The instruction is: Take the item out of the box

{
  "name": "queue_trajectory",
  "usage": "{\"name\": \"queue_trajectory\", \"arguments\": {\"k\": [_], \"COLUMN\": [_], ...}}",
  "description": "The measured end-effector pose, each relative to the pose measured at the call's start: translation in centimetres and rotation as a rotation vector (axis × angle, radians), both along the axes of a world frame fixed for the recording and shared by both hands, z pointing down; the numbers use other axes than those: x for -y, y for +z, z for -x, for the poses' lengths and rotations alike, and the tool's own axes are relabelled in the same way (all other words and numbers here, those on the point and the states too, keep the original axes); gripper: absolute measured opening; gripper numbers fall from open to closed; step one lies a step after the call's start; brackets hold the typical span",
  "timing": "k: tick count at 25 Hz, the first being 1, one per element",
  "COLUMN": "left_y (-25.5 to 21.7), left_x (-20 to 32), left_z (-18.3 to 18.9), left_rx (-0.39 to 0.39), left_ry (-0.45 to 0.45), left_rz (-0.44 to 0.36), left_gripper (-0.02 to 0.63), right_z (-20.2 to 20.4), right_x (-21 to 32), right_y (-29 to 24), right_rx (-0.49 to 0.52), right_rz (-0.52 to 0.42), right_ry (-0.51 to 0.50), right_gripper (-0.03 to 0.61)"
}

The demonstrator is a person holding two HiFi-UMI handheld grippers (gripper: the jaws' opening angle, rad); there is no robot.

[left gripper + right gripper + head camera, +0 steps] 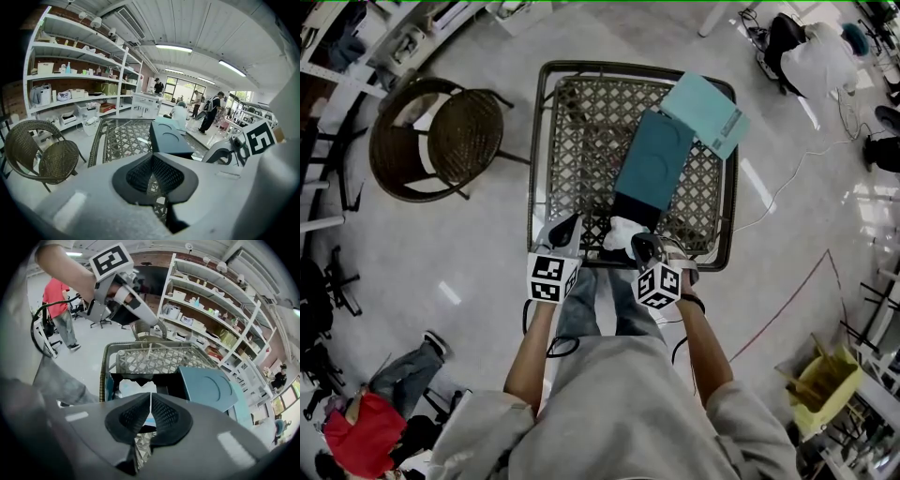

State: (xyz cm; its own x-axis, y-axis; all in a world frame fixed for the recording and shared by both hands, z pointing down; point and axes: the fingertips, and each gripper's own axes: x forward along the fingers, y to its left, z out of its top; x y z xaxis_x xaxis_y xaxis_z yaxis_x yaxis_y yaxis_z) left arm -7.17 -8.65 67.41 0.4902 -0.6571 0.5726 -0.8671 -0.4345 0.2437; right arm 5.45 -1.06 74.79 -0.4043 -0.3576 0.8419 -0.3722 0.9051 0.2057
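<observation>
1. A teal box is set lengthways on the lattice-topped desk. Its open end is at the near edge, so the contents can be reached from where the person stands.
2. The dark teal lid appears to be pushed back over the far part of the box, so that only the black-lined near end is uncovered. A paler teal panel is laid at the far right corner of the desk, clear of the work.
3. The item, white and soft-looking, is seen lying in the uncovered near end of the box; it has not been lifted out.
4. The left tool is held over the near edge of the desk, just beside the box on its left. Its jaws are clenched together, and nothing is caught between them.
5. The right tool is held at the near end of the box, close by the item. Its jaws are likewise clenched on nothing; only the white of the item behind them shows through the slit.
6. The task is judged to be at its start. The right tool's jaws would have to be parted before the item could be grasped, and the left tool seems placed where the box could be steadied.
</observation>
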Motion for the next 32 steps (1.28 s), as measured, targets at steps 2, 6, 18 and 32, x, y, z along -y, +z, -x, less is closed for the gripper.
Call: {"name": "queue_trajectory", "arguments": {"k": [2, 6, 18, 32], "left_y": [0.1, 0.3, 0.6, 1.1], "left_x": [0.0, 0.0, -0.1, -0.2], "left_z": [0.0, -0.1, 0.0, 0.9], "left_rx": [-0.001, -0.002, 0.001, 0.002], "left_ry": [-0.001, -0.001, 0.001, -0.009], "left_rz": [0.001, 0.003, 0.013, 0.024], "left_gripper": [0.005, 0.005, 0.005, 0.005], "right_z": [0.3, 0.8, 1.8, 2.2], "right_x": [-0.2, -1.1, -1.6, -0.9], "right_y": [0.6, 2.0, 5.8, 8.8], "right_rx": [0.008, 0.015, -0.046, -0.168], "right_rz": [0.033, 0.129, 0.267, 0.291], "right_ry": [-0.009, -0.032, -0.072, -0.125], "right_gripper": [0.021, 0.170, 0.354, 0.367]}}
